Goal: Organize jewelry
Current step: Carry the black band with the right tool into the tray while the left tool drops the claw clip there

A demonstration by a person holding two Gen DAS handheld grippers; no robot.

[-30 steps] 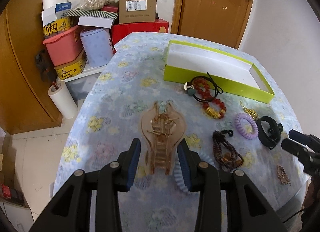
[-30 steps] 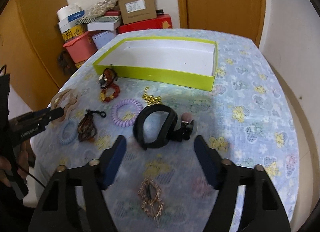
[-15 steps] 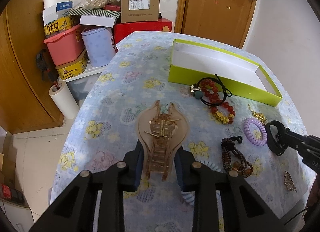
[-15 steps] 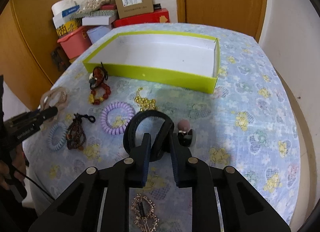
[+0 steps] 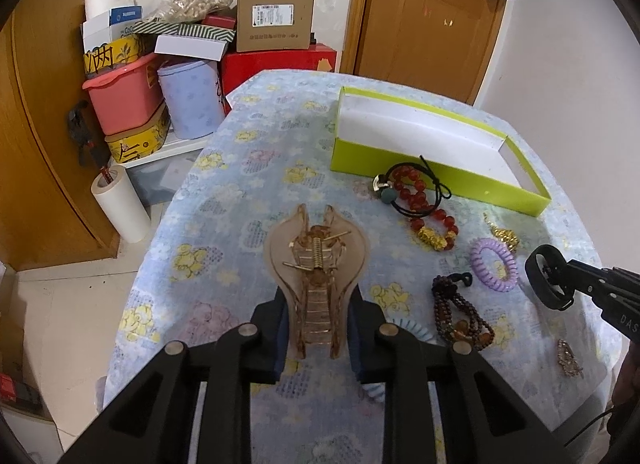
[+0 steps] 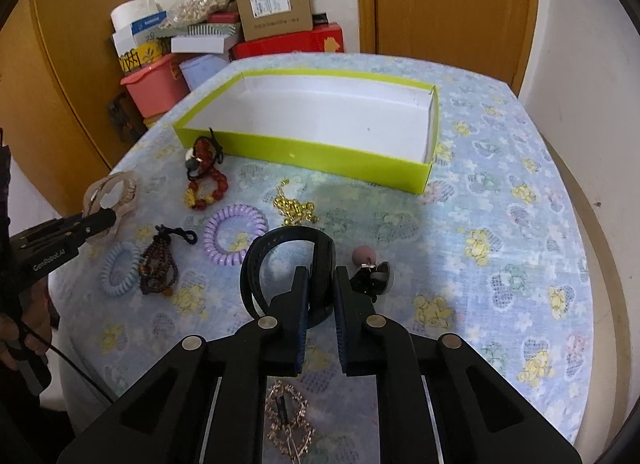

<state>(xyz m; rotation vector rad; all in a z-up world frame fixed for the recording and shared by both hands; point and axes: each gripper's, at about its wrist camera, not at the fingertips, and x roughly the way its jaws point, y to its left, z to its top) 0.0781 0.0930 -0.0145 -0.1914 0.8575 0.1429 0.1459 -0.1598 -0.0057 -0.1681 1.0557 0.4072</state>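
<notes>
My left gripper (image 5: 316, 312) is shut on a translucent brown hair claw clip (image 5: 316, 256) and holds it above the table; it also shows in the right wrist view (image 6: 114, 192). My right gripper (image 6: 320, 296) is shut on a black hair band (image 6: 288, 264) and holds it just above the cloth; the band also shows in the left wrist view (image 5: 546, 282). An open lime-green box (image 6: 304, 152) with a white inside stands behind, also seen in the left wrist view (image 5: 440, 176). On the cloth lie a red bead bracelet (image 6: 206, 184), a purple coil tie (image 6: 234, 234), a gold chain (image 6: 294, 208), a brown bead bracelet (image 6: 158, 268), a blue coil tie (image 6: 116, 270) and a gold brooch (image 6: 290, 424).
The round table has a flowered blue cloth (image 6: 500, 224). A small pink-and-black clip (image 6: 370, 272) lies right of my right gripper. Stacked boxes and a pink tub (image 5: 120, 100) stand behind the table at the left, next to a wooden door (image 5: 424, 20). A paper roll (image 5: 120, 204) stands on the floor.
Both grippers closed from open: the left on the claw clip, the right on the black hair band. Both items have been lifted a little off the cloth.
</notes>
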